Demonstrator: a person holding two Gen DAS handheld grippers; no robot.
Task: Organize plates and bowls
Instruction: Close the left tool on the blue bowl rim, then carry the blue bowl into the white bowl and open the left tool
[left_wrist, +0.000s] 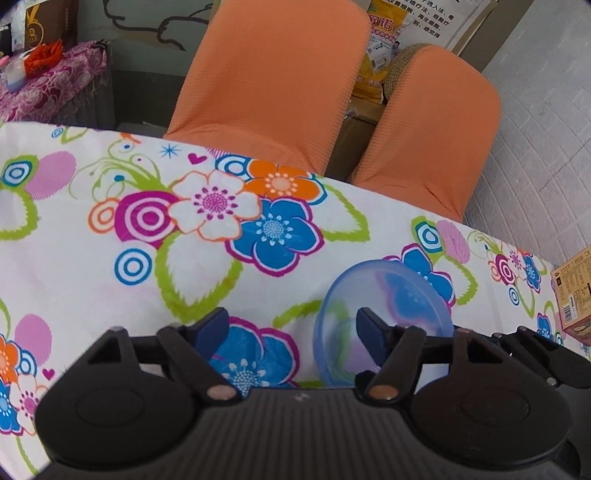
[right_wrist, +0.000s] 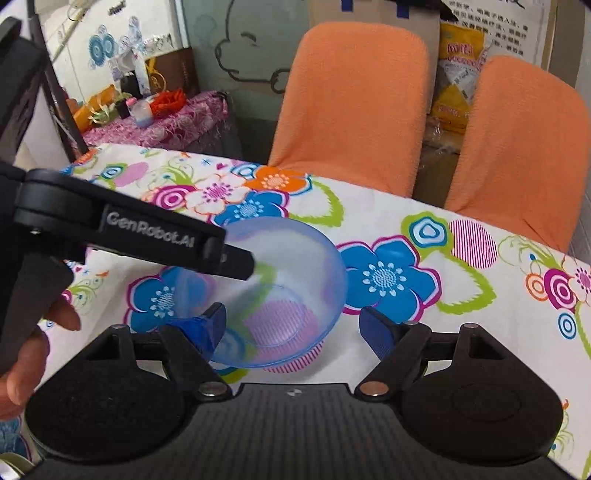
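One translucent blue bowl (right_wrist: 280, 295) is the only dish in view, and it sits on the flowered tablecloth (right_wrist: 461, 295) between the two tools. In the right wrist view the right gripper (right_wrist: 295, 325) has its jaws spread wide; its left fingertip (right_wrist: 212, 326) is inside the bowl, seen through the near wall, while the other finger stands clear of the rim on the bare cloth. The bowl looks tipped, its opening turned toward the camera and up (whether its base rests flat on the cloth cannot be told).

The left gripper (right_wrist: 243, 267) reaches in from the left edge of that same view, a black tool with white lettering on its side, held by a hand (right_wrist: 33, 343) at the lower left. Its tip lies over the bowl's far-left rim; contact cannot be judged there.

In the left wrist view the left gripper's (left_wrist: 291, 325) jaws are also wide apart. The bowl (left_wrist: 384, 314) appears beside and behind its right fingertip (left_wrist: 369, 325), which overlaps the bowl's wall, and nothing lies between the two fingers but cloth.

Two orange chairs (right_wrist: 351, 103) stand at the table's far edge, and a small printed box (left_wrist: 574, 291) sits at the right edge of the cloth.
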